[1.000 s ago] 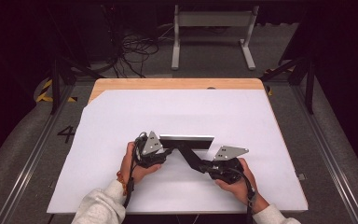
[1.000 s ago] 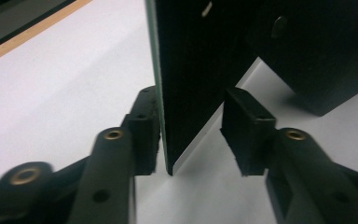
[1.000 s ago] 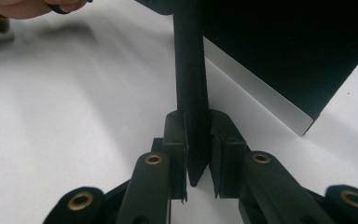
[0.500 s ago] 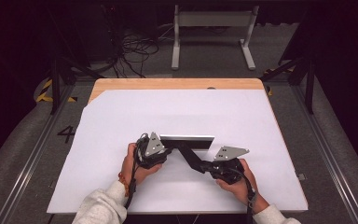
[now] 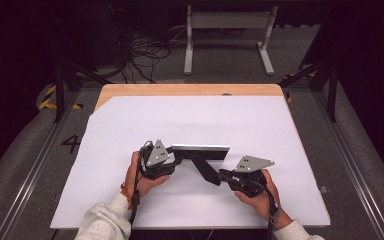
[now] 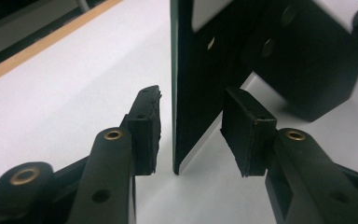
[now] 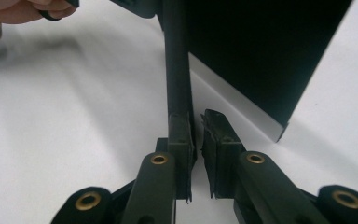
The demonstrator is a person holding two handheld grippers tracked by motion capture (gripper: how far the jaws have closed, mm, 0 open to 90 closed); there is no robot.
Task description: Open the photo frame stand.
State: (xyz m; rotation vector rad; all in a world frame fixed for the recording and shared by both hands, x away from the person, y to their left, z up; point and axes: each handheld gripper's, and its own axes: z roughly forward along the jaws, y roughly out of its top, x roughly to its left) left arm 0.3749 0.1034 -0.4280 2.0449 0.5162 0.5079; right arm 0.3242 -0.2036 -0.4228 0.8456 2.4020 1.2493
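Black photo frame (image 5: 200, 148) stands upright on the white table sheet (image 5: 205, 100), toward 6 o'clock of the sheet's middle and near the person's edge. Its back strut (image 5: 207, 170) splays out toward 5 o'clock.

Left gripper (image 5: 176, 159) is at the frame's 9 o'clock end. In the left gripper view its claw (image 6: 191, 135) straddles the frame's upright edge (image 6: 191, 84) at middling width, with a clear gap on both sides and no pad pressing. The jaws have just been opening, with the frame edge between them but not gripped.

Right gripper (image 5: 222, 175) is at the strut's foot, 5 o'clock of the frame. In the right gripper view the claw (image 7: 198, 140) is narrow and has just eased a touch wider. A pale slit shows between the pads. The strut (image 7: 177, 60) runs down in line with the left-hand pad and seems to lie against it, not pinched. The frame's dark back (image 7: 251, 56) is at 1 o'clock.

Risks, as judged:
- Neither claw has a firm hold, so the frame rests on its bottom edge and strut alone. A nudge from either pad could tip it face-down toward 12 o'clock or fold the strut.
- If the strut is not opened far enough, the frame may drop backward toward 6 o'clock once the right claw backs away.
- The left pad could catch the frame's edge as it pulls off toward 9 o'clock, which would skid or twist the frame on the smooth sheet.
- The right claw could close beside the strut and shove it sideways instead of gripping it.
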